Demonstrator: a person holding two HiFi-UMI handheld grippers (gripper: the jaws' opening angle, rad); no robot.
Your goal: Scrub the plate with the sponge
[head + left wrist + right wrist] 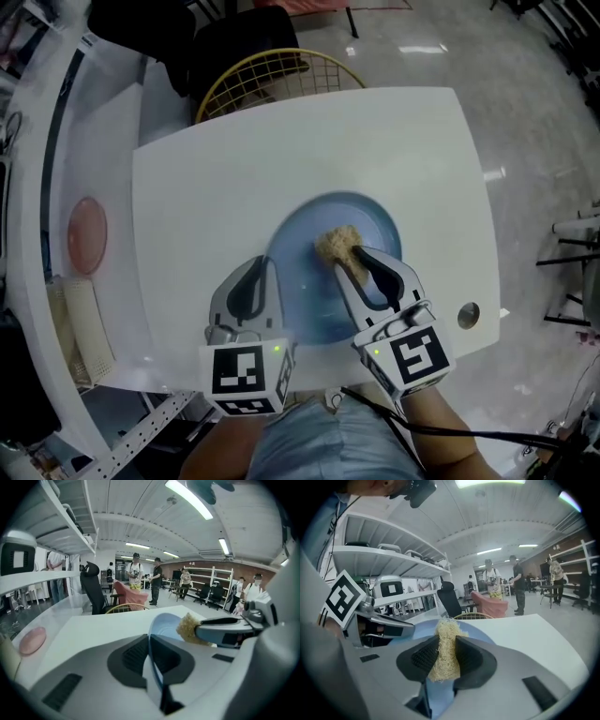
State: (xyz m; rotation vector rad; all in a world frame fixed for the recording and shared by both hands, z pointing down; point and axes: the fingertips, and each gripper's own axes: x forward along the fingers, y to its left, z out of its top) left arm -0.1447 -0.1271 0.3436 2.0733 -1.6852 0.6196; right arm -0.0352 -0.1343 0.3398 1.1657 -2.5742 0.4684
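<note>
The left gripper (265,266) is pinching the plate (366,217) rim between closed jaws, while the right gripper (353,257) beside it is clamping the sponge (336,244).

Table (234,169) open beyond plate (375,223); wire chair (272,70) behind far edge, probably below tabletop.

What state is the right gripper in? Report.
Shut on the tan fibrous sponge: the right gripper's fingers pinch it over the round blue plate.

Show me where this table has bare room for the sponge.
Bare: the table between the plate and the wire chair, and left of the plate. Crowded: the near edge, where the left gripper grips the plate and the right gripper holds the sponge.
</note>
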